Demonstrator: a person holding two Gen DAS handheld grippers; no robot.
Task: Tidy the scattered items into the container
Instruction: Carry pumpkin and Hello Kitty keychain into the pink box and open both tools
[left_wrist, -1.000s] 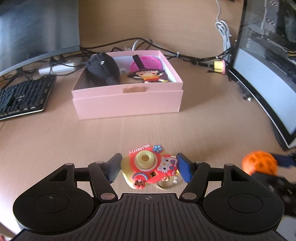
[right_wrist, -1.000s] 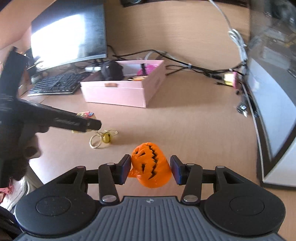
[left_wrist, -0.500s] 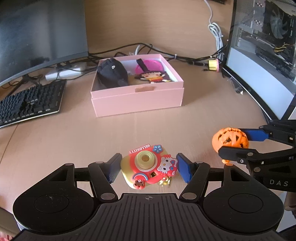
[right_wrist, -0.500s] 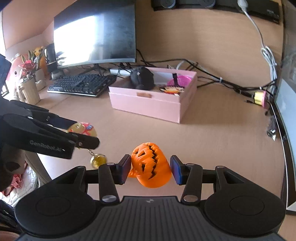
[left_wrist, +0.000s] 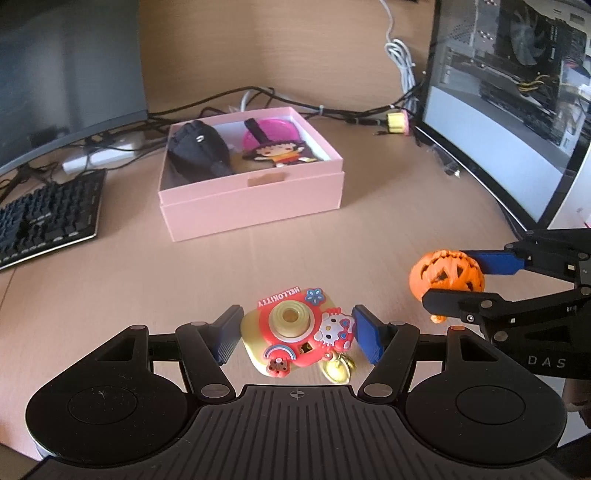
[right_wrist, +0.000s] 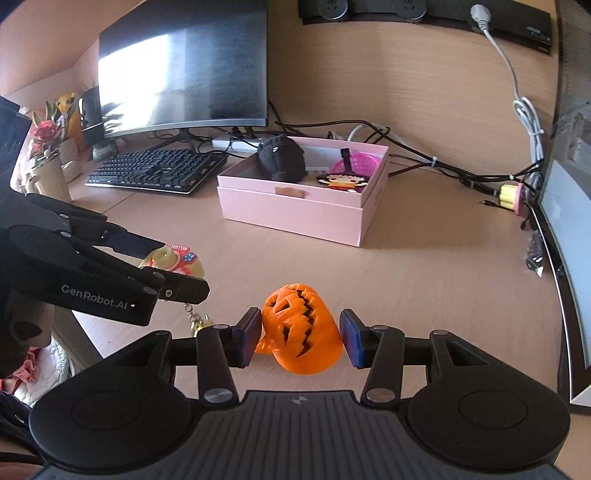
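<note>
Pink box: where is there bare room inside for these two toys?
The open pink cardboard box is crowded at its left by the black plush toy and mid-right by the flat cartoon-girl charm over a magenta disc. Bare floor shows only behind the front wall and along the right wall.

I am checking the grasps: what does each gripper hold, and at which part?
The left gripper holds the toy camera keychain by its two sides. The right gripper holds the orange pumpkin by its two sides.
</note>
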